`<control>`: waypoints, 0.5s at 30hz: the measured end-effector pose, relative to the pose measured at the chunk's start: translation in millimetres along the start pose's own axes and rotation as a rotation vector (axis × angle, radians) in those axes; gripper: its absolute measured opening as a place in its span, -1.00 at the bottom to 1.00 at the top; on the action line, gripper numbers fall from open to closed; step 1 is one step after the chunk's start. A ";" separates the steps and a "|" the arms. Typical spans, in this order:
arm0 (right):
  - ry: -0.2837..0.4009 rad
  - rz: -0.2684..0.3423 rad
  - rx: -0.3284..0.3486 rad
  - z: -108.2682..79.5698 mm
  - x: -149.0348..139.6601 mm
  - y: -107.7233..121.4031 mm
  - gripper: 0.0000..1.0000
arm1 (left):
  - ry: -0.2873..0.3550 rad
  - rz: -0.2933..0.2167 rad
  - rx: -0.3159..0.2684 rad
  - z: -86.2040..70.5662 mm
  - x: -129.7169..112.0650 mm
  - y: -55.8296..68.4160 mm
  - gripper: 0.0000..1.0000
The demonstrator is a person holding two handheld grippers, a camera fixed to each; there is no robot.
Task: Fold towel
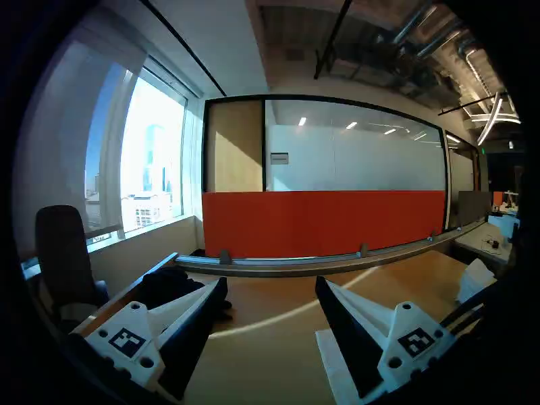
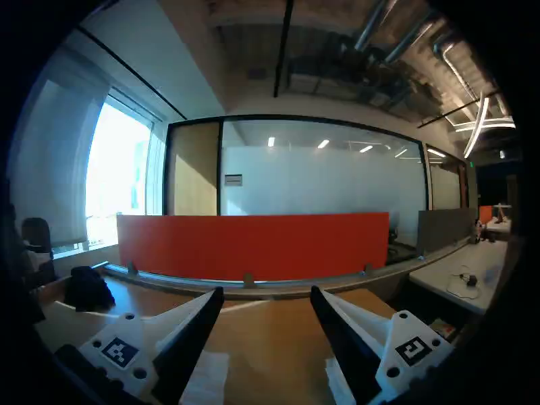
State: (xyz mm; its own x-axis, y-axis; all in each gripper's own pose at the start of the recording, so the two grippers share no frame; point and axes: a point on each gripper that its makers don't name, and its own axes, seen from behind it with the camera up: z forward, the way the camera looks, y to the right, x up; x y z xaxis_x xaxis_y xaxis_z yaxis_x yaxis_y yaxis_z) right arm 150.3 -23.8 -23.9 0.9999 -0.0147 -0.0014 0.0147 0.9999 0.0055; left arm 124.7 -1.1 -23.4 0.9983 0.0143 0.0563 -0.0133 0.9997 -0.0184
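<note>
While the left gripper (image 1: 271, 279) and right gripper (image 2: 266, 289) gape — towel (image 2: 210, 378) on desk (image 2: 270, 344)

Left tool (image 1: 271, 279), right tool (image 2: 266, 289): both agape.

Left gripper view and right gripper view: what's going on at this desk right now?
A person holds two grippers over a wooden desk. The left gripper and the right gripper are both open and hold nothing. A white cloth, probably the towel, lies on the desk just below the fingers, not gripped. A dark bundle sits toward the window end, near the orange divider. No fold can be seen from here.
</note>
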 end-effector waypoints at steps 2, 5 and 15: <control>0.000 0.000 0.000 -1.2 4.5 0.3 0.99 | -0.004 0.000 -0.003 -0.2 3.1 0.3 0.93; -0.004 -0.001 0.002 -2.4 9.4 0.1 0.99 | -0.009 0.005 -0.001 -0.3 6.4 0.0 0.93; -0.043 -0.033 0.063 -2.3 9.4 -16.8 0.99 | -0.054 0.027 -0.056 -1.7 8.5 11.9 0.93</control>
State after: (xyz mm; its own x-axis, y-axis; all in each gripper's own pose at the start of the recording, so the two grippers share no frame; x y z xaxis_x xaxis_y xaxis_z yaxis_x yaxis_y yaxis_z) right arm 159.5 -40.7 -26.3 0.9979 -0.0497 0.0405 0.0468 0.9965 0.0691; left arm 133.1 10.9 -24.9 0.9931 0.0436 0.1084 -0.0354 0.9965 -0.0761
